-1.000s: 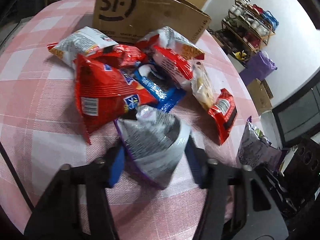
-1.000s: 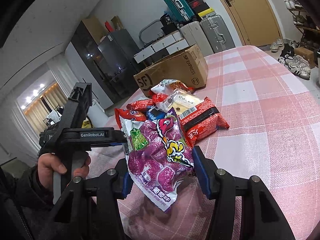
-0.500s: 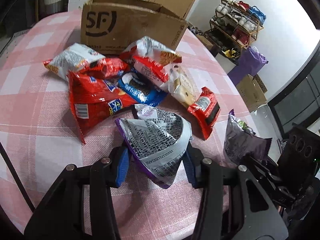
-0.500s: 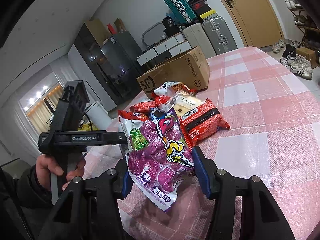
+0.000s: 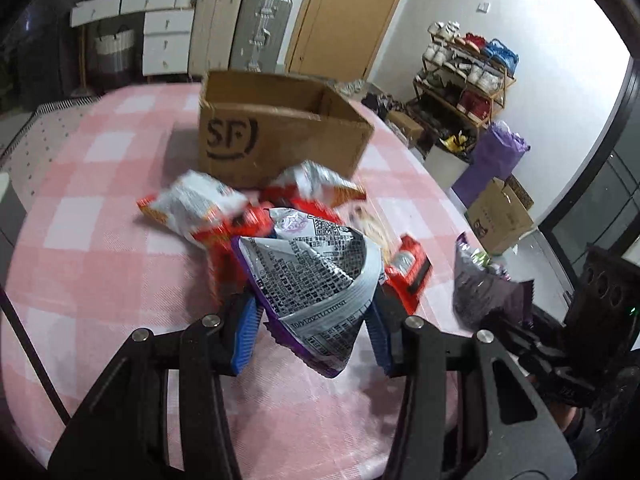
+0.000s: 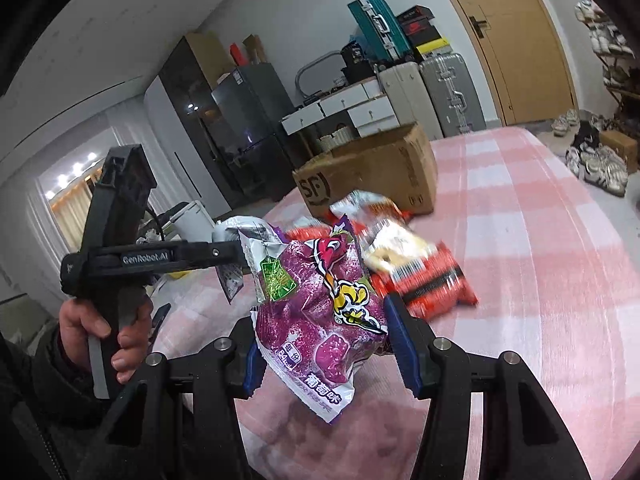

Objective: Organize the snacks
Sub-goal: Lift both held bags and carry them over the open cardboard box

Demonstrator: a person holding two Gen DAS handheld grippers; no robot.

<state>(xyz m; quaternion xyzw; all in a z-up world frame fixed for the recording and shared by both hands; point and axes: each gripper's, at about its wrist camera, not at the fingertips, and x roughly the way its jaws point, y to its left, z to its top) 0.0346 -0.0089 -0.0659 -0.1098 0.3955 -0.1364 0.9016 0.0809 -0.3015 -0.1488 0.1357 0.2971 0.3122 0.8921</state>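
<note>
My left gripper (image 5: 312, 328) is shut on a silver-and-purple snack bag (image 5: 316, 280), printed back toward the camera, held off the pink checked table (image 5: 100, 220). My right gripper (image 6: 324, 356) is shut on a purple grape-flavour snack bag (image 6: 324, 312), also in the air. In the right wrist view the left gripper (image 6: 236, 256) sits at the left, gripped by a person's hand (image 6: 96, 332). The right-hand purple bag (image 5: 484, 288) shows at the right of the left wrist view. Several red and white snack packets (image 5: 240, 208) lie piled in front of an open SF cardboard box (image 5: 280, 140).
The box (image 6: 372, 172) stands at the table's far side, with the packet pile (image 6: 412, 268) just before it. Beyond the table are suitcases (image 5: 240, 28), a wooden door (image 5: 344, 12), a shoe rack (image 5: 464, 76) and a floor carton (image 5: 496, 212). Bare tablecloth (image 6: 540, 260) extends right.
Both grippers have risen with their bags, the left one more and tilted up, so the box and room now show. The grips look unchanged.
</note>
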